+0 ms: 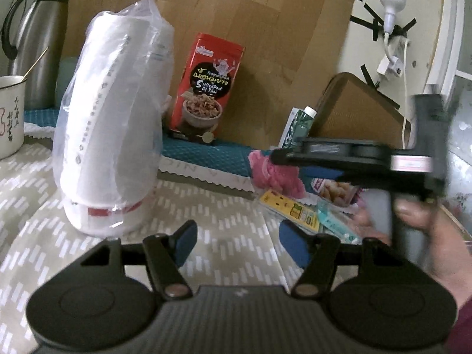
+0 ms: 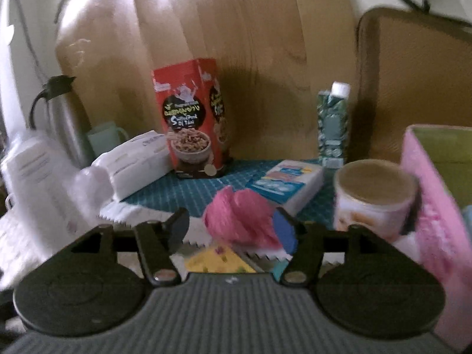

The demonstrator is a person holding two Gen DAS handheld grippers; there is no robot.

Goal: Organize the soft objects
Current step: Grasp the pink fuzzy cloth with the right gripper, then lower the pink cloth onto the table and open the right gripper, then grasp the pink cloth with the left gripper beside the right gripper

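Pink yarn (image 2: 236,218) lies between red box (image 2: 191,118) and can (image 2: 374,197).

flask (image 1: 35,47): brushed metal | board (image 1: 236,14): glossy wood | yarn (image 2: 239,221): pink, fuzzy | wrap (image 1: 112,118): clear plastic

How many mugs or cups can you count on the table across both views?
3. A white enamel mug with a spoon sits at the far left; a pale green cup stands beside the steel flask; a printed mug sits by the pink box. Others may be hidden.
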